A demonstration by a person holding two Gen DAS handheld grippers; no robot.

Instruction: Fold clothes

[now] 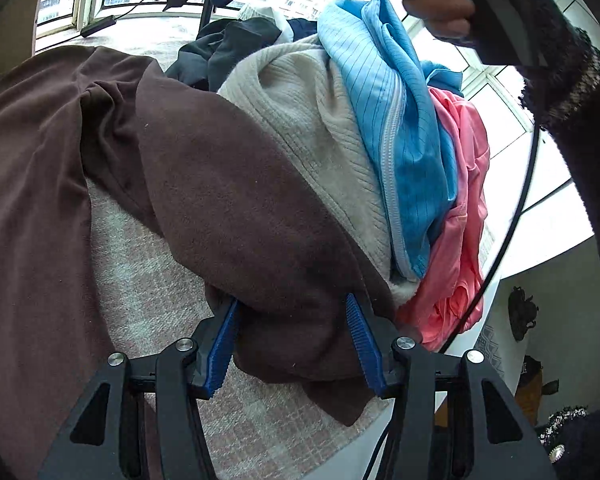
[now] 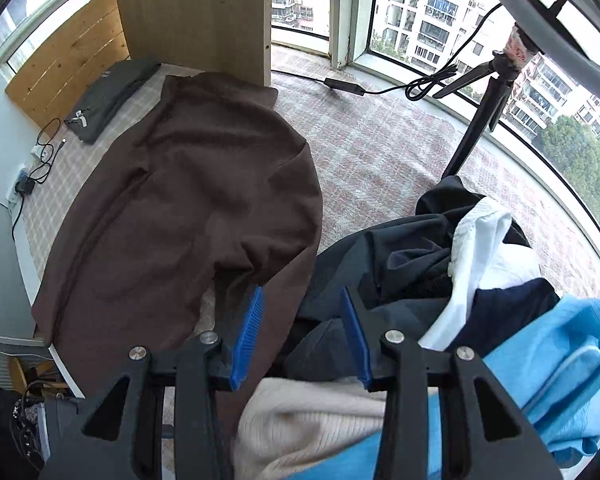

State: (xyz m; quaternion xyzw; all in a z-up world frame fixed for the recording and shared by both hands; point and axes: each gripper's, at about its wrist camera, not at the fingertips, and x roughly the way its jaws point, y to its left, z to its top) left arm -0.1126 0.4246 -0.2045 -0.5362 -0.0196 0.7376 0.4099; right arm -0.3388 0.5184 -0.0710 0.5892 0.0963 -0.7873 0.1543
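Soft brown garment (image 1: 228, 200) seemingly between left gripper (image 1: 292, 344) jaws.

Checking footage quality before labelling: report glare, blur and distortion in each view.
Left wrist view: windows behind the pile blown out white, brown garment sharp, heavy fisheye curving. Right wrist view: even daylight, buildings outside visible, brown garment slightly soft, edges bowed, dark corner vignette.

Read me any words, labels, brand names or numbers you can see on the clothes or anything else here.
None can be read.
Dark folded bag: pale tag, too small to read.
Brown garment, cream sweater, blue garment, pink garment: no print visible.
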